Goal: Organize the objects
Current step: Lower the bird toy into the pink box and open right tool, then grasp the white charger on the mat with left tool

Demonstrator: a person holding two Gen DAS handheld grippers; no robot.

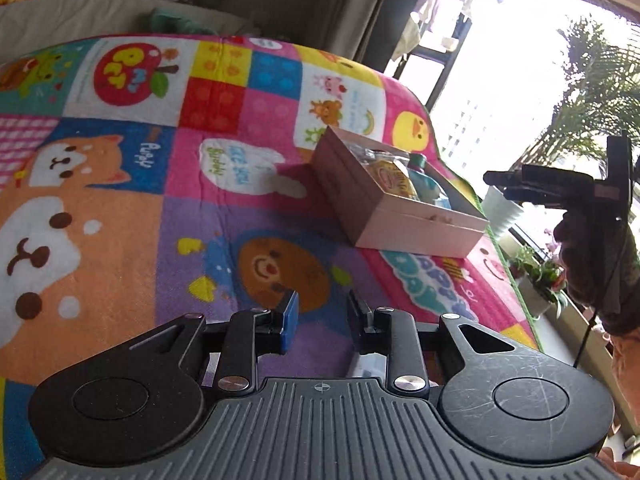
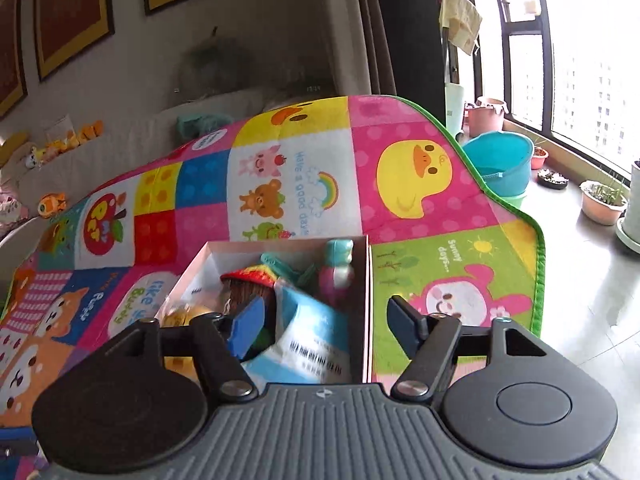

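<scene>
The pink box [image 2: 366, 304] sits on the colourful play mat [image 2: 420, 152], already packed with toys and a blue-and-white packet [image 2: 308, 340]. The right claw [image 2: 324, 326] hovers over it, jaws wide and empty — the packet lies below them, apparently just let go. The left claw [image 1: 324, 314] is held narrow above bare mat, gripping nothing. Best now to lift the right claw straight up — clear of the box wall — without snagging the packet.

Blue pouch [image 2: 304, 332] label blurred, btm hidden.
</scene>
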